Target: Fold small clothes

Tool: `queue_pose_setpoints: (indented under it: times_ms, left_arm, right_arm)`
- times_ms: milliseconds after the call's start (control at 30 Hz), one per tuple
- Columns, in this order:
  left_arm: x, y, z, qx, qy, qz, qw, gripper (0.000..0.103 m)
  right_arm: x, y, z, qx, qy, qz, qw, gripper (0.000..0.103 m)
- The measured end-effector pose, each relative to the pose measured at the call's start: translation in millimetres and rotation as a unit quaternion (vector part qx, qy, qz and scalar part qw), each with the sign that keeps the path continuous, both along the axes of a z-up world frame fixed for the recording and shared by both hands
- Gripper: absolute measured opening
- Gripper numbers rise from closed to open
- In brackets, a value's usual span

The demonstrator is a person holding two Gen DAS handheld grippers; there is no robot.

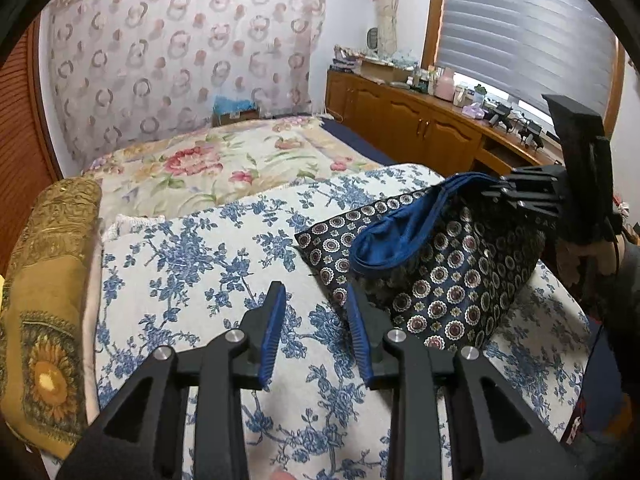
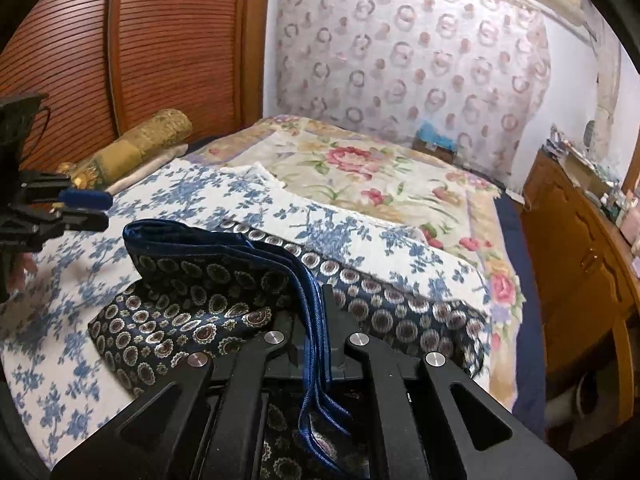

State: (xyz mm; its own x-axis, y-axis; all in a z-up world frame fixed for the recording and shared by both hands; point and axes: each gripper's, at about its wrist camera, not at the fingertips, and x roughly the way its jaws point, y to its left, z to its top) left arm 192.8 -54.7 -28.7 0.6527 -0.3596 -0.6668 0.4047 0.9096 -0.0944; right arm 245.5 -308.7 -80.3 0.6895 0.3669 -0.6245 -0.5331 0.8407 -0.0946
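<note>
Left gripper: your left gripper [image 1: 316,300] stands with its jaws apart and nothing between the blue pads [image 1: 272,336]; only the blue-flowered cover [image 1: 192,264] shows through the gap. The right pad sits just beside the near edge of the garment.

Right gripper: your right gripper [image 2: 316,344] is clamped on the blue waistband [image 2: 308,312] of the patterned shorts [image 2: 192,308], the band pinched flat between the fingers and hanging out below them (seen from the left wrist view, that gripper [image 1: 516,196] holds the band at the cloth's upper right).

Garment: the dark shorts [image 1: 440,280], printed with small round medallions, lie on the blue-flowered cover, their right side lifted so the waistband opening gapes and the blue lining [image 1: 384,240] shows.

Bed: a cream spread [image 1: 224,164] with pink flowers lies beyond the cover.

Pillow: a gold bolster [image 1: 48,280] rests along the bed's left edge, well apart from the shorts.

Room: a wooden cabinet [image 1: 404,120] stands beyond the bed under the window blind [image 1: 520,32].
</note>
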Motion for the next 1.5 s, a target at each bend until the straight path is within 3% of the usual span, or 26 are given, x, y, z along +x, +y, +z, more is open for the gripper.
queue_pose_setpoints:
  times_ms: [300,533,633,733,833,1000,1133,1500]
  left_arm:
    - [27.6,-14.4,-4.6,-0.001,0.031,-0.026,0.9992,0.031]
    - [54.0,-25.1,-19.0,0.010,0.054,-0.039,0.9977,0.032]
    - [62.7,-28.3,-26.2,0.012,0.062,-0.040,0.9972,0.032]
    - [70.1,-30.6,-32.4,0.010,0.073,-0.041,0.9964,0.032]
    - [78.4,-34.8,-37.3,0.014,0.079,-0.043,0.9958,0.032]
    - [91.8,-37.0,-45.4,0.021,0.089,-0.038,0.9951,0.033]
    - [99.1,-39.4,-52.7,0.024,0.097,-0.039,0.9942,0.034]
    - [113.8,-42.6,-52.0,0.010,0.109,-0.037,0.9933,0.035]
  right_arm:
    - [49.0,-1.0,-20.0,-0.016,0.052,-0.025,0.998,0.002]
    - [64.7,-12.9,-9.6,0.016,0.050,-0.050,0.997,0.044]
    - [56.3,-18.8,2.8,0.000,0.036,-0.084,0.996,0.050]
    - [40.4,-36.3,11.5,0.021,0.031,-0.105,0.994,0.059]
    - [23.6,-57.7,7.6,0.033,0.046,-0.123,0.991,0.062]
    - [7.9,-91.3,-26.7,0.013,0.088,-0.171,0.981,0.062]
    - [10.4,-110.5,-46.8,0.030,0.119,-0.199,0.972,0.063]
    - [26.4,-115.6,-55.9,0.078,0.134,-0.171,0.973,0.064]
